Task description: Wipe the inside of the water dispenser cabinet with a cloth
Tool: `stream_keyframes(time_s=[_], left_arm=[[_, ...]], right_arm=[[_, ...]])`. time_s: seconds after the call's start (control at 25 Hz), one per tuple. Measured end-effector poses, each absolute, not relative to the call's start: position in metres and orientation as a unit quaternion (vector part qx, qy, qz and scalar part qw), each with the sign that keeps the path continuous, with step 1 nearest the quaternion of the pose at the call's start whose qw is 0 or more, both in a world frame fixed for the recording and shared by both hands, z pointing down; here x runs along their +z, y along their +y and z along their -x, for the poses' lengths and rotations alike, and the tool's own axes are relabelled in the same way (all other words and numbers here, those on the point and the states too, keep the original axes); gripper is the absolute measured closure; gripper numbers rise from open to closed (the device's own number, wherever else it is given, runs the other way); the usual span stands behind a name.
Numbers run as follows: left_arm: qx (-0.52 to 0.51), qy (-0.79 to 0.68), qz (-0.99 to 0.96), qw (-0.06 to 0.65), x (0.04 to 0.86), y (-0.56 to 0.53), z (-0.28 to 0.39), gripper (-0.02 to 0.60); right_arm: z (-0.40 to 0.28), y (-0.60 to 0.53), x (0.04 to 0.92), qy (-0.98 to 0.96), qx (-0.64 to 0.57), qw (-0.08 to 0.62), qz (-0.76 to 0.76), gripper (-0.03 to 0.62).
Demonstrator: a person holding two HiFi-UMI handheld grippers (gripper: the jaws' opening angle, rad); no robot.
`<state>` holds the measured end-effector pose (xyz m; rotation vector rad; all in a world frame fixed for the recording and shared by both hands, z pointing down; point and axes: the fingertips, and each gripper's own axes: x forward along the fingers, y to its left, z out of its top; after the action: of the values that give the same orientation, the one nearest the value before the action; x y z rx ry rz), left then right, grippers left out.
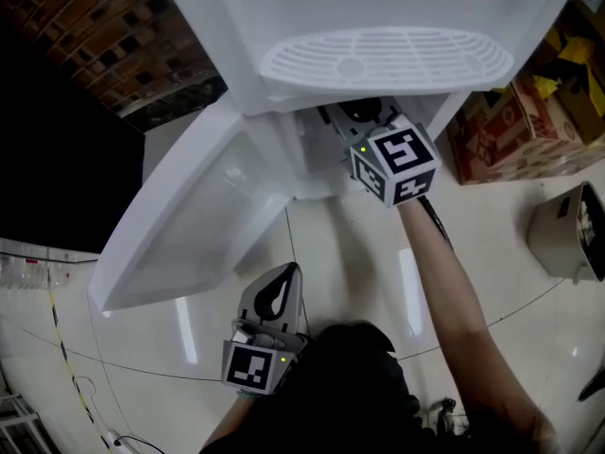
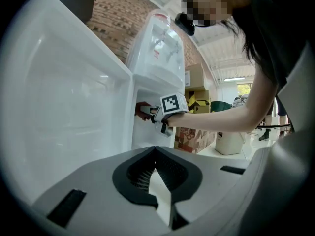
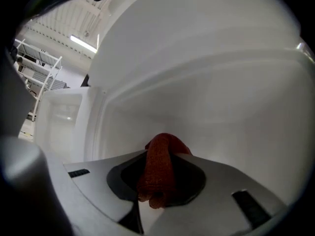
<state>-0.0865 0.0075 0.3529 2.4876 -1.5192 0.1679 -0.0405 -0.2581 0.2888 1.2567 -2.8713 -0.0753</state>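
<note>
The white water dispenser (image 1: 378, 8) stands ahead with its cabinet door (image 1: 189, 225) swung open to the left. My right gripper (image 1: 364, 121) reaches into the cabinet under the drip tray (image 1: 388, 60), and its tips are hidden there in the head view. In the right gripper view the right gripper (image 3: 158, 154) is shut on a red cloth (image 3: 160, 173), close to the cabinet's white inner wall (image 3: 211, 97). The left gripper view shows that cloth (image 2: 140, 107) at the cabinet opening. My left gripper (image 1: 288, 270) hangs low in front of the door, shut and empty (image 2: 155, 150).
Cardboard boxes (image 1: 515, 126) stand right of the dispenser, with a pale bin (image 1: 567, 230) nearer on the glossy floor. A brick wall (image 1: 104, 36) is behind on the left. A thin cable (image 1: 66, 367) runs over the floor at the lower left.
</note>
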Motion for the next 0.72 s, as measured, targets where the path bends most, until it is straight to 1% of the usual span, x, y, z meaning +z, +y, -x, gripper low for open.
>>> stream_keyframes(time_s=[0.16,0.32,0.52,0.72], left_arm=[[0.063,-0.513,-0.849,0.111,0.352,0.011,0.086,0.604],[0.065,-0.518,-0.845,0.113,0.354,0.009,0.091,0.604],[0.065,-0.520,-0.844,0.114,0.355,0.012,0.095,0.604],[0.068,-0.523,-0.841,0.120,0.359,0.014,0.101,0.604]], right_arm=[[0.048,-0.276,0.258,-0.915,-0.038,-0.016,-0.401,0.516],[0.060,-0.292,0.271,-0.917,-0.019,-0.003,-0.398,0.516],[0.073,-0.284,0.345,-0.922,0.040,0.060,-0.381,0.516],[0.072,-0.261,0.441,-0.915,0.087,0.161,-0.359,0.516]])
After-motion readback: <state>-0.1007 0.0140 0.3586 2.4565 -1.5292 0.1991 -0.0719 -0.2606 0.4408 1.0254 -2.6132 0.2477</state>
